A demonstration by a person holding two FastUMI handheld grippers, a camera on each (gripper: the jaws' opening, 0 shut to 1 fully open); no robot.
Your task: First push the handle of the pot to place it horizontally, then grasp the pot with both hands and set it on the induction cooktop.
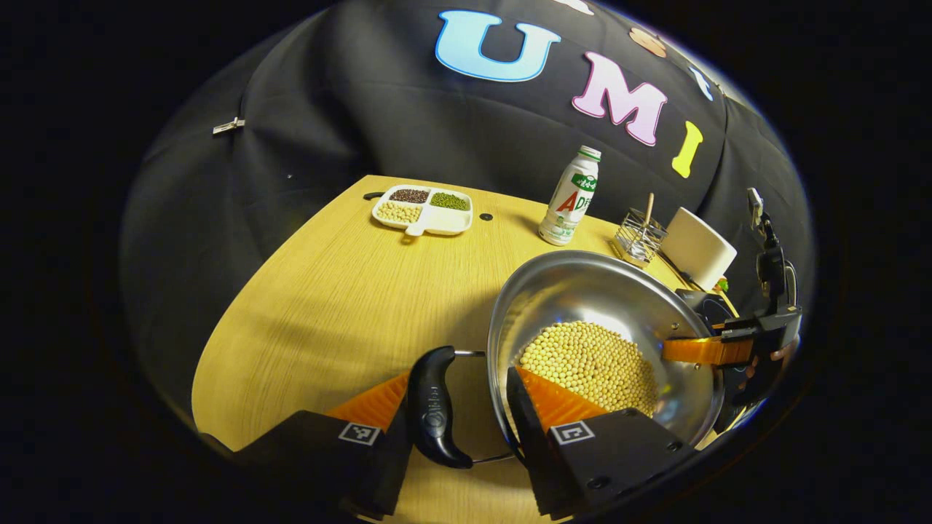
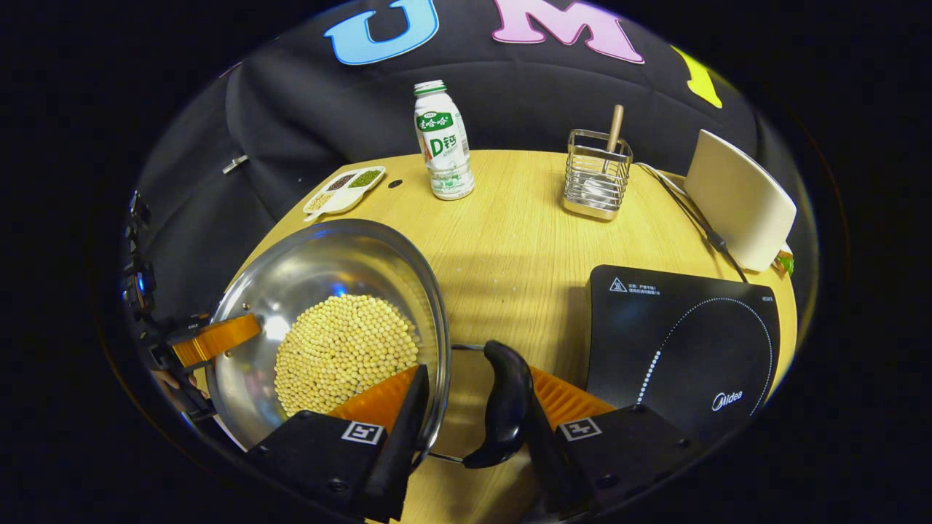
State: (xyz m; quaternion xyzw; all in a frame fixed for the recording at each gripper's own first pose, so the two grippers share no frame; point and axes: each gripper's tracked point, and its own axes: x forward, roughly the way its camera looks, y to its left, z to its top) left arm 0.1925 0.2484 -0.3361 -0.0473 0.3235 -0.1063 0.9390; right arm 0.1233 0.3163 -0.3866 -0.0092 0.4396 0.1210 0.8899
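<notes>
Holding beans, pot tilts above worktop; both tongs straddle its handles, grip unclear.

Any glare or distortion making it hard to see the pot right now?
Left gripper view: fisheye bends the table edge; the pot wall has soft reflections, beans sharp. Right gripper view: a bright glint on the pot's inner wall; the cooktop is dark but readable.
</notes>
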